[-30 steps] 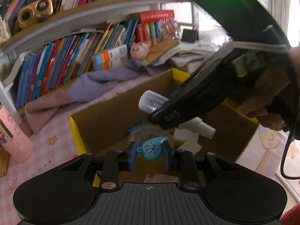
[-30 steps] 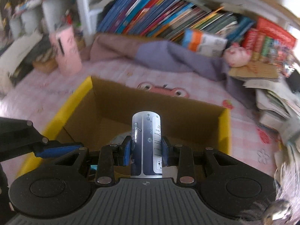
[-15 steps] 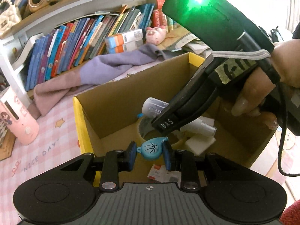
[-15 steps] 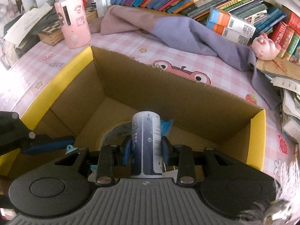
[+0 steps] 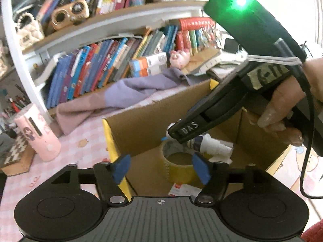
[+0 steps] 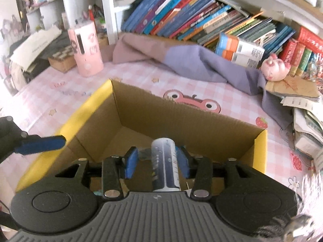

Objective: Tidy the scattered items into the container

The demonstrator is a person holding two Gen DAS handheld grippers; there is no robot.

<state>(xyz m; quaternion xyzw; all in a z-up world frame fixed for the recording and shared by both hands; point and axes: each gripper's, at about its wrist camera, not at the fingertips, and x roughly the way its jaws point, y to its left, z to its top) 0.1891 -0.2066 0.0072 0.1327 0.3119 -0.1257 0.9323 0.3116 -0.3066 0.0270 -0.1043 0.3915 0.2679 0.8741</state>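
A cardboard box (image 5: 137, 129) with yellow edges lies open below both grippers. My left gripper (image 5: 160, 168) hangs over its near left corner; its jaws are opening and nothing is between them. Beneath it in the box stand a yellow tape roll (image 5: 179, 165), a white spray bottle (image 5: 214, 147) and a red-and-white card (image 5: 181, 189). My right gripper (image 6: 157, 161) is over the box (image 6: 161, 117) too, jaws opening. A dark blue bottle with a clear cap (image 6: 164, 161) stands between its pads, with a gap on its left side. No blue charm is in sight.
A pink cylindrical holder (image 6: 85, 50) stands on the checked pink mat (image 6: 60, 92) to the left. A purple cloth (image 6: 191, 64) lies behind the box, in front of a bookshelf (image 6: 181, 18). A pink pig toy (image 6: 275, 66) and paper stacks (image 6: 306, 125) are at the right.
My left jaws have spread wide and the blue basketball charm is gone from between them. My right jaws have parted from the bottle. Both views have pulled back a little from the box.
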